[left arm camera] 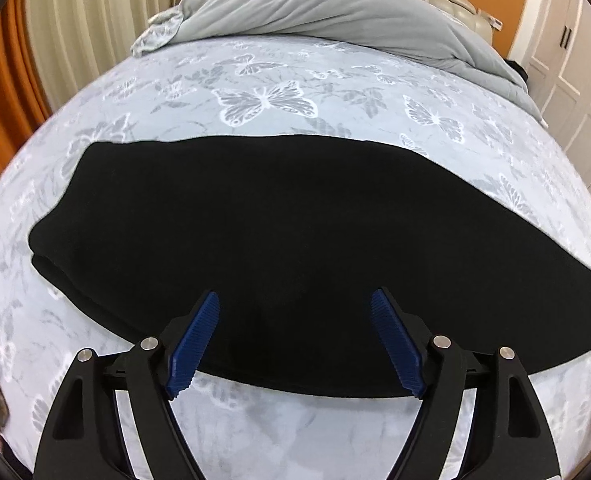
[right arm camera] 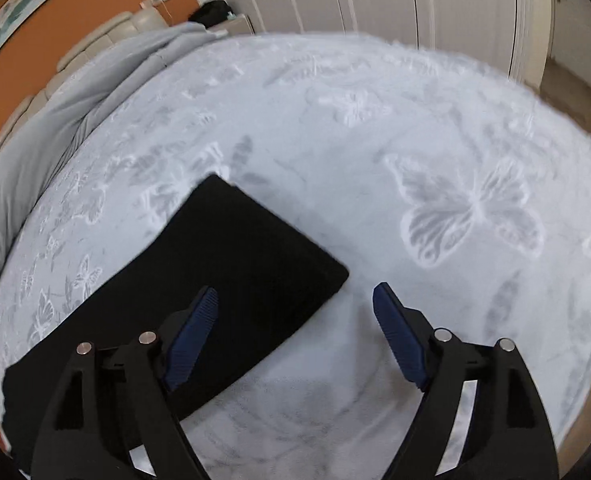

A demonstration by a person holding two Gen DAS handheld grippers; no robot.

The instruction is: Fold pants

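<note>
One black pants, one grey duvet, two grippers: left, right.

Black pants, plain and dark enough that seams and creases cannot be made out, folded lengthwise into one long band. Spread flat across the bed from left to right in the left wrist view, with doubled layers showing at the rounded left end. Seen in the right wrist view as a strip running from near left to a squared end farther right.
</note>
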